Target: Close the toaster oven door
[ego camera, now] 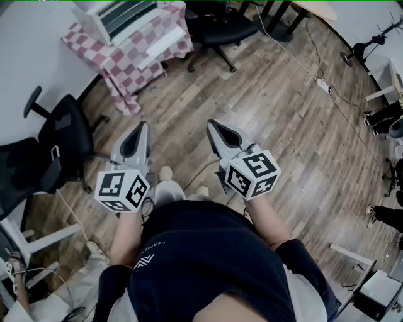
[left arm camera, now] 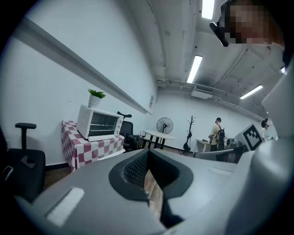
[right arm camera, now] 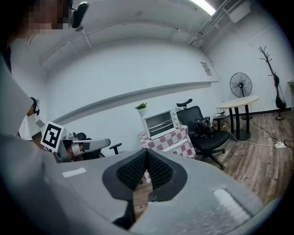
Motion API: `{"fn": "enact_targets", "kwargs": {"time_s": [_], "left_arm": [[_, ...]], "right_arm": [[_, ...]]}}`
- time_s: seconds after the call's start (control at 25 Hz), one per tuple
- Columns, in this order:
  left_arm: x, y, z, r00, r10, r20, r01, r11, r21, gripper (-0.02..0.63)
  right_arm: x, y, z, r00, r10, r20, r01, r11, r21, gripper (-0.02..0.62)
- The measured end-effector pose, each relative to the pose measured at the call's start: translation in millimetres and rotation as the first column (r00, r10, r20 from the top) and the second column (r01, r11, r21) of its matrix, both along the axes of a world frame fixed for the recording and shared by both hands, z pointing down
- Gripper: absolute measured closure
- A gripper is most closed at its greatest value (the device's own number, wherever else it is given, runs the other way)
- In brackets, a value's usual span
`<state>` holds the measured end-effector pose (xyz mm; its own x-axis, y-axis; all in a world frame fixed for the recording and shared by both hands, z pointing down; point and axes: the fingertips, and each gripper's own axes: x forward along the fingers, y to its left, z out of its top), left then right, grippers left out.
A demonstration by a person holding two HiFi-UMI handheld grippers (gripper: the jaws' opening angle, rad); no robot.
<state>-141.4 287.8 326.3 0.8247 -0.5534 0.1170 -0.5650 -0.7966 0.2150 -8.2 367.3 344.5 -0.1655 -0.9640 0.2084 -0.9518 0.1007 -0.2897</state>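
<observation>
A white toaster oven [ego camera: 116,17] stands on a table with a red-and-white checked cloth [ego camera: 129,60], far ahead at the upper left. Its door [ego camera: 161,45] lies folded down and open in front of it. The oven [left arm camera: 98,121] also shows in the left gripper view, and the oven [right arm camera: 161,121] in the right gripper view with a small plant on top. I hold both grippers close to my body, well short of the table. My left gripper [ego camera: 140,129] is shut and empty. To its right, my right gripper [ego camera: 213,126] has its jaws together with nothing between them.
A black office chair [ego camera: 56,144] stands at the left and another chair [ego camera: 220,28] beside the checked table. A cable with a power strip [ego camera: 322,85] crosses the wooden floor. A fan [left arm camera: 164,125], a round table and a standing person [left arm camera: 216,133] are far off.
</observation>
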Motion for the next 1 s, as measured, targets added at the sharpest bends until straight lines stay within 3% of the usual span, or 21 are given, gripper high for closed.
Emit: {"fn": "enact_targets", "kwargs": {"time_s": [0.36, 0.6, 1.0], "left_arm": [[14, 45, 16, 0.999, 0.048, 0.026, -0.047, 0.999, -0.017, 0.590], [-4, 54, 27, 0.997, 0.013, 0.076, -0.012, 1.000, -0.015, 0.589], [-20, 8, 46, 0.994, -0.059, 0.092, 0.061, 0.998, -0.019, 0.589]], "right_arm": [[6, 34, 17, 0.998, -0.059, 0.037, 0.061, 0.997, -0.036, 0.594], [2, 35, 31, 0.997, -0.067, 0.028, 0.069, 0.996, -0.059, 0.594], [-22, 1, 51, 0.986, -0.166, 0.022, 0.167, 0.977, -0.130, 0.594]]}}
